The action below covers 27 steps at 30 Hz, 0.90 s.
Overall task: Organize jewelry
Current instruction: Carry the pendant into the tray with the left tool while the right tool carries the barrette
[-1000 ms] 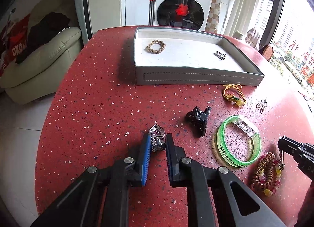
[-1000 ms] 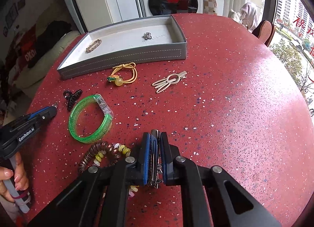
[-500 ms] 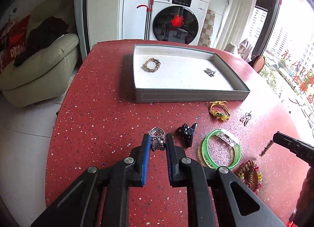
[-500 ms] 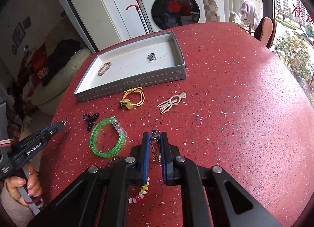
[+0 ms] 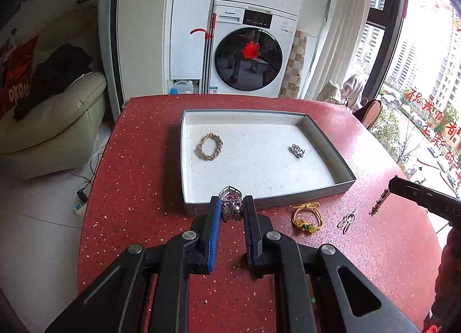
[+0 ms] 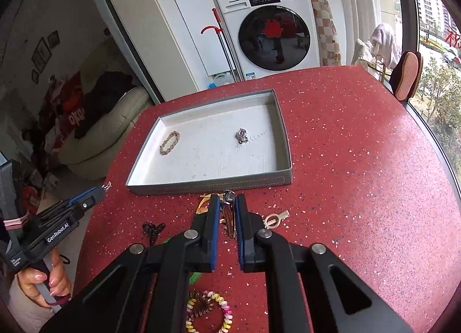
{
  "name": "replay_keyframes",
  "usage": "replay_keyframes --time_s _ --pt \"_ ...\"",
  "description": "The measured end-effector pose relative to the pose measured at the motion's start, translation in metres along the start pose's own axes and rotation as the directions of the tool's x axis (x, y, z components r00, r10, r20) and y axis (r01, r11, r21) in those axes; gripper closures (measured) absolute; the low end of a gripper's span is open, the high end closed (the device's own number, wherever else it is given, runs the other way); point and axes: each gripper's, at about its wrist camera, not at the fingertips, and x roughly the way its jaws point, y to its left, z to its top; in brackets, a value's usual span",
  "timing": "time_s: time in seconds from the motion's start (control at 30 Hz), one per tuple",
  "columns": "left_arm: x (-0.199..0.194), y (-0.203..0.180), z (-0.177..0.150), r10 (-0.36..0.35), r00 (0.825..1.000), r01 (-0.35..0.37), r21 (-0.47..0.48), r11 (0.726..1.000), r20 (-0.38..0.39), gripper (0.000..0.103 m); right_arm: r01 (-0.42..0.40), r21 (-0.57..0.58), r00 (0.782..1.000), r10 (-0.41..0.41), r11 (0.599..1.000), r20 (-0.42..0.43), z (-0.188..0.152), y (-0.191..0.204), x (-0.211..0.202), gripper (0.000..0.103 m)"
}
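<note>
Left tool [image 5: 230, 206] clamps a silver heart-shaped charm [image 5: 229, 200], held above the near wall of the grey tray [image 5: 325, 189]. Right tool [image 6: 227, 206] pinches a metallic piece [image 6: 229, 213] (possibly a hair clip; mostly hidden), above the red desk [image 6: 360, 189]. In the tray: braided bracelet [image 5: 209, 147] at 10 o'clock, small silver trinket [image 5: 297, 151] at 2. Yellow cord bracelet [image 5: 307, 216] lies just outside the near wall.

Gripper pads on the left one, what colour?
Blue, on the left gripper; clearest in the left wrist view.
</note>
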Motion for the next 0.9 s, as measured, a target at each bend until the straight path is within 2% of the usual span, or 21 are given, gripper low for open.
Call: replay_keyframes --time_s 0.2,0.43,0.63,0.9 --pt "0.022 -0.005 0.044 -0.006 1.000 0.006 -0.004 1.000 0.019 0.069 -0.023 -0.004 1.000 0.023 1.000 0.001 0.047 0.002 0.025 0.092" --pt "0.075 -0.009 0.075 0.018 1.000 -0.018 -0.002 1.000 -0.018 0.069 -0.002 0.015 0.999 0.002 1.000 -0.045 0.080 -0.005 0.077 0.092" --pt "0.123 -0.016 0.074 0.030 0.996 -0.028 0.019 0.999 -0.087 0.069 0.039 0.042 0.992 -0.034 0.998 -0.119 0.079 -0.021 0.120 0.092" --pt "0.159 -0.025 0.062 0.083 0.987 -0.071 0.087 0.994 -0.140 0.069 0.075 0.065 0.983 -0.063 0.995 -0.175 0.066 -0.038 0.151 0.092"
